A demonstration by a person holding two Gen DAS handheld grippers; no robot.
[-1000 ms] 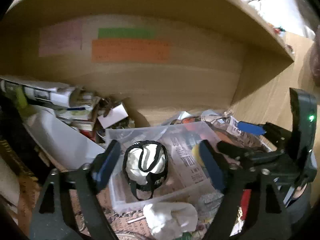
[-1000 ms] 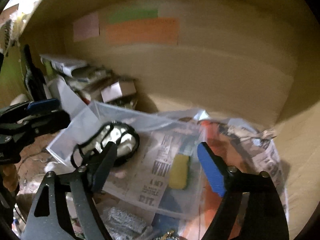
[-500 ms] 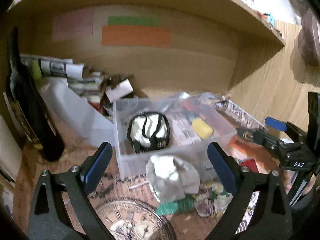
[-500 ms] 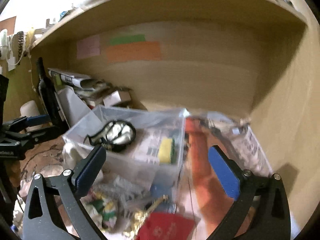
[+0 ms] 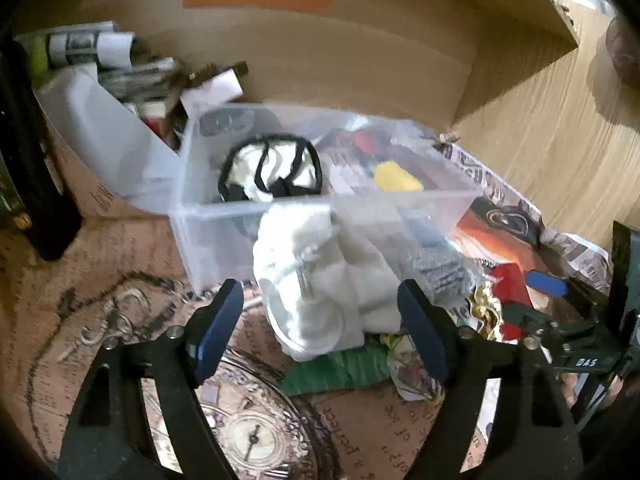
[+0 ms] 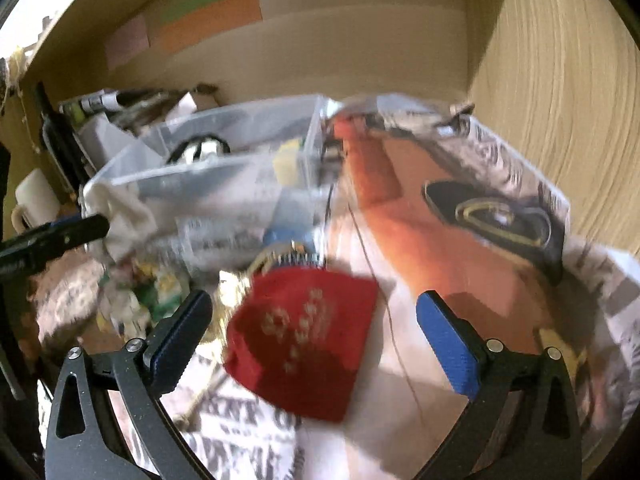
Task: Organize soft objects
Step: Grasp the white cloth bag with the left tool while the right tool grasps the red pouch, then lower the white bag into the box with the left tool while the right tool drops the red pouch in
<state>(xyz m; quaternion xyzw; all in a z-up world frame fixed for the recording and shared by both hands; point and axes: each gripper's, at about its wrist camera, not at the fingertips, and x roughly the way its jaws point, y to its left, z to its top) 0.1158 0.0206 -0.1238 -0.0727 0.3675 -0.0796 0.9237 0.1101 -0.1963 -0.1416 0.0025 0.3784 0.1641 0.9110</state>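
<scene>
A clear plastic bin (image 5: 192, 208) stands on the desk; it holds a white-and-black fabric item (image 5: 276, 172) and a yellow sponge (image 5: 396, 178). A crumpled white cloth (image 5: 320, 280) lies against the bin's front wall. My left gripper (image 5: 320, 332) is open, with its jaws on either side of the cloth's near end. A red pouch with gold print (image 6: 304, 344) lies on newspaper (image 6: 500, 152). My right gripper (image 6: 316, 340) is open, with its jaws on either side of the pouch. The bin (image 6: 224, 152) shows in the right wrist view too.
A green-and-floral cloth (image 5: 344, 368) and a gold cord (image 5: 484, 312) lie beside the white cloth. Rolled papers and boxes (image 5: 120, 68) crowd the back left. A black bottle (image 5: 36, 184) stands at the left. A wooden wall (image 6: 560, 80) rises on the right.
Both grippers have pulled back from the bin and dropped lower. The left one now frames the white cloth; the right one now frames the red pouch.
</scene>
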